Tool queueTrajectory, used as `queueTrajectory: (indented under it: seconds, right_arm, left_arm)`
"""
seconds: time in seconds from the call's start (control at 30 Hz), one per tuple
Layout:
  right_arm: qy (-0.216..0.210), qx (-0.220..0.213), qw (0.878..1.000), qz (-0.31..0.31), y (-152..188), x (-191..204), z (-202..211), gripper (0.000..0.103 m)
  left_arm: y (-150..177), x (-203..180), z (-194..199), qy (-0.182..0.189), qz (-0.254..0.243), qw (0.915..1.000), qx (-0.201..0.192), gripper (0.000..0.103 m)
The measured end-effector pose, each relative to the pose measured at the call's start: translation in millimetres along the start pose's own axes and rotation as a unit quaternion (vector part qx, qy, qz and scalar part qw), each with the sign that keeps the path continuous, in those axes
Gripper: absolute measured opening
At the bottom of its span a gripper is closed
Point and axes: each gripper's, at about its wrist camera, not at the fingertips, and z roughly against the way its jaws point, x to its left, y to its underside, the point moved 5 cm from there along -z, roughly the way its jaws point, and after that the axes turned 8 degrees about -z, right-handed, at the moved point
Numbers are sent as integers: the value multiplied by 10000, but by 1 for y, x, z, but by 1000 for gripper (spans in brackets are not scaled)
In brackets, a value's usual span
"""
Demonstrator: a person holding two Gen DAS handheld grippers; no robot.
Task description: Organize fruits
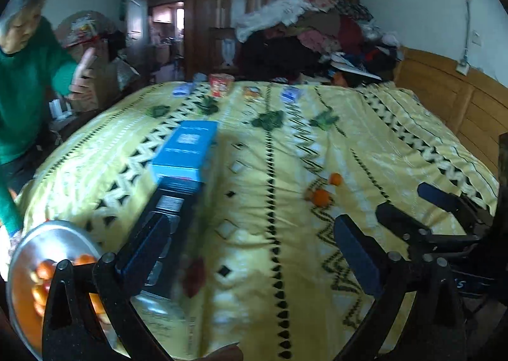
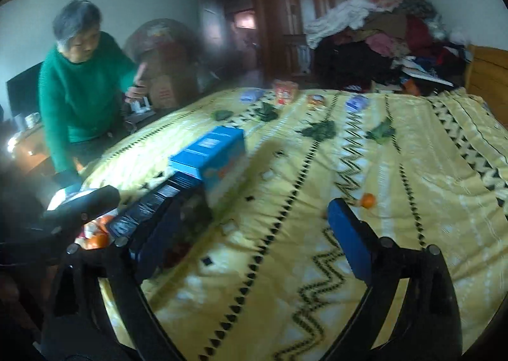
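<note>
Loose fruit: we see two small oranges (image 1: 321, 196) lying on the yellow patterned bedspread (image 1: 397, 138), close to each other and well apart from the rest; the right wrist view shows only one clearly (image 2: 368, 200).
Gathered fruit: a metal bowl (image 1: 57, 234) at the bed's left edge already holds several oranges (image 1: 44, 269).
Left gripper (image 1: 250, 253): we find its jaws wide apart with nothing between them but bedspread.
Right gripper (image 2: 250, 234): its jaws are also spread wide and empty; it shows in the left view too, off to the right, near the loose oranges.
Obstacles: a blue box (image 1: 187, 151) and a dark box (image 1: 171, 199) lie end to end between the bowl and the loose fruit.
Handling: we judge the oranges light, round and likely to roll on the soft bedding; the peel gives a little, so a gentle squeeze should do.
Where to grip: we would take each one across its widest part, jaws coming down on either side.
Risk: pressing into the quilt may nudge the neighbour away.
Bystander: a person in a green sweater (image 2: 79, 91) sits beside the bed, clear of the fruit.
</note>
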Motion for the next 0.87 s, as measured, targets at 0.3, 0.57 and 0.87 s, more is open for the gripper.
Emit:
queueTrajectory:
  seconds: [0.3,0.57,0.87]
  right_arm:
    - [1200,1514,9791,-642,103,-150,-87,100]
    - [1307,1764,9732,-687,130,-162,-120,103]
    - [1287,1644,9755,-695,142,-170,-121,103]
  left_arm:
    - [84,-77,-181,270,-135,9888,1462,103]
    - [126,-63,-230,-153,70,9832,1819,103]
    - [128,-61,-225,-151,77,9859,1665,103]
